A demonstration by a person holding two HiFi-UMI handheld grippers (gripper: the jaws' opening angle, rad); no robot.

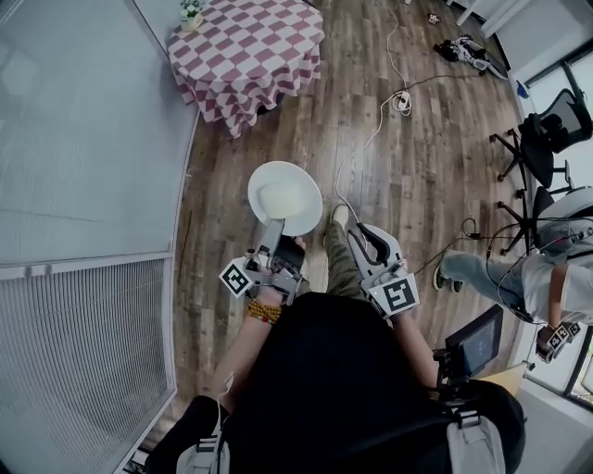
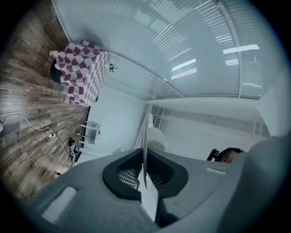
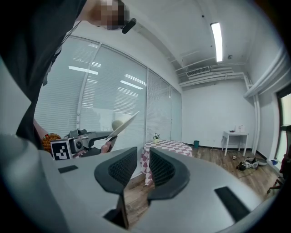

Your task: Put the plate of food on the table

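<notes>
A white plate (image 1: 284,197) carrying a pale mound of food hangs over the wood floor in front of me. My left gripper (image 1: 271,231) is shut on its near rim. The left gripper view shows the plate (image 2: 145,150) edge-on between the pads of the left gripper (image 2: 144,182). My right gripper (image 1: 363,236) is to the right of the plate, slightly open and holding nothing. In the right gripper view the plate (image 3: 122,125) sits to the left of the right gripper (image 3: 143,166). The round table (image 1: 246,51) with a red-and-white checked cloth stands ahead, also seen as the table (image 3: 166,148).
A small flower vase (image 1: 192,11) stands on the table's far edge. Blind-covered windows (image 1: 83,139) run along the left. Cables and a power strip (image 1: 400,98) lie on the floor ahead right. An office chair (image 1: 547,130) and another person (image 1: 519,278) are at the right.
</notes>
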